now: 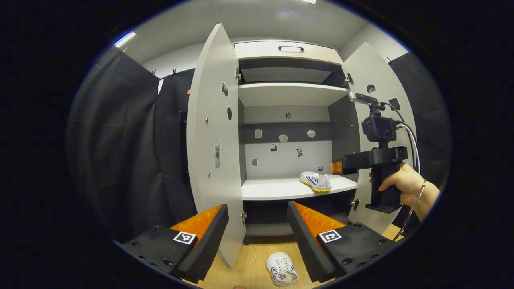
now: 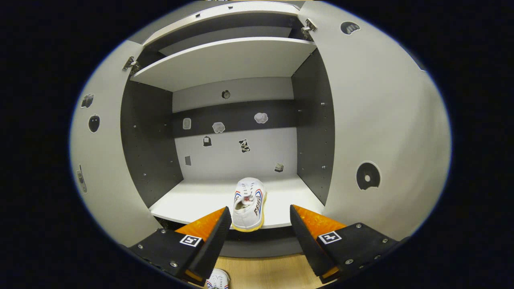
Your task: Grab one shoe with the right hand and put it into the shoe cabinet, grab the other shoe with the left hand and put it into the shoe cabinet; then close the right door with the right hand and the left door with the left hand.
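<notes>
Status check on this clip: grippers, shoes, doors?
Left gripper open. Right gripper open, one shoe on the cabinet shelf. Other shoe on floor. Both doors open.

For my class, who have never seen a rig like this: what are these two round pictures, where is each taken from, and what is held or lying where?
A person holds a two-finger gripper in each hand; each carries a camera looking along its own fingers. The left gripper view shows the open left gripper before the grey open-doored shoe cabinet, with a hand holding the right gripper farther off. The right gripper view shows the open right gripper behind a white canvas shoe with yellow sole on the cabinet's white shelf. A second white canvas shoe lies on the wooden floor. Neither gripper holds anything.
</notes>
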Motion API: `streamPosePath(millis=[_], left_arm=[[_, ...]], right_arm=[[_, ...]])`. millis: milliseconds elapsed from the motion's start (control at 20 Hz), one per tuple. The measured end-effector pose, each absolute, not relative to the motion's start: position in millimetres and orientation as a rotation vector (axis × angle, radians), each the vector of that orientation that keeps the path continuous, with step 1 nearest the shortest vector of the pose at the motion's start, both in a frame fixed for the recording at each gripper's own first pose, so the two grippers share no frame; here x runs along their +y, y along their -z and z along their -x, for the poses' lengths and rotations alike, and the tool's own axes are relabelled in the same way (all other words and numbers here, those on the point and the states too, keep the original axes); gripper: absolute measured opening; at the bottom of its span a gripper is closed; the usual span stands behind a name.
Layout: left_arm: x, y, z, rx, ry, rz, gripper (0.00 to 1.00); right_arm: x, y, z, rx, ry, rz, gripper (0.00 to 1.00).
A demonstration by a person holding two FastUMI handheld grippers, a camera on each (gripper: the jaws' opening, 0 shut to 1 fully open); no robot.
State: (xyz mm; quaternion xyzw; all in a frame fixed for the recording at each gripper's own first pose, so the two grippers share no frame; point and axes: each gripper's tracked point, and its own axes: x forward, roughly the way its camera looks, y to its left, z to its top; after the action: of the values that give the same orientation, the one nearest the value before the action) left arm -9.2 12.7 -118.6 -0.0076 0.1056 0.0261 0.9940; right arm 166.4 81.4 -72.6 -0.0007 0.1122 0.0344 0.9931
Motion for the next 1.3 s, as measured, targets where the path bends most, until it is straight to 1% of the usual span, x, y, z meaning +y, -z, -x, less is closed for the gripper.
streamPosePath(millis=[50, 200, 450, 550, 700, 900, 1100, 1200, 1300], left_arm=[[11, 128, 12, 0.234, -0.048, 0.03, 0.95], [11, 160, 18, 0.286, -0.064, 0.027, 0.95], [9, 238, 21, 0.435, -0.055, -0.023, 0.96], [1, 272, 20, 0.488, -0.036, 0.003, 0.95], [-8, 318, 17, 0.533, -0.012, 0.019, 0.95], [-6, 392, 19, 0.658, -0.012, 0.012, 0.95], [-6, 431, 17, 0.706, 0.004, 0.013, 0.96], [-7, 455, 20, 0.771, -0.007, 0.054, 0.96], [-5, 471, 25, 0.801, -0.017, 0.047, 0.96]], right_arm=[[82, 72, -155, 0.216, -0.078, -0.001, 0.92], [82, 74, -121, 0.209, -0.105, -0.018, 0.92], [62, 85, -89, 0.186, -0.077, 0.054, 0.92], [56, 89, -77, 0.18, -0.069, 0.079, 0.92], [49, 97, -65, 0.19, -0.065, 0.095, 0.92], [38, 98, -56, 0.183, -0.048, 0.112, 0.92], [25, 102, -53, 0.2, -0.035, 0.132, 0.92], [23, 101, -52, 0.194, -0.039, 0.115, 0.93], [19, 103, -51, 0.201, -0.041, 0.096, 0.93]])
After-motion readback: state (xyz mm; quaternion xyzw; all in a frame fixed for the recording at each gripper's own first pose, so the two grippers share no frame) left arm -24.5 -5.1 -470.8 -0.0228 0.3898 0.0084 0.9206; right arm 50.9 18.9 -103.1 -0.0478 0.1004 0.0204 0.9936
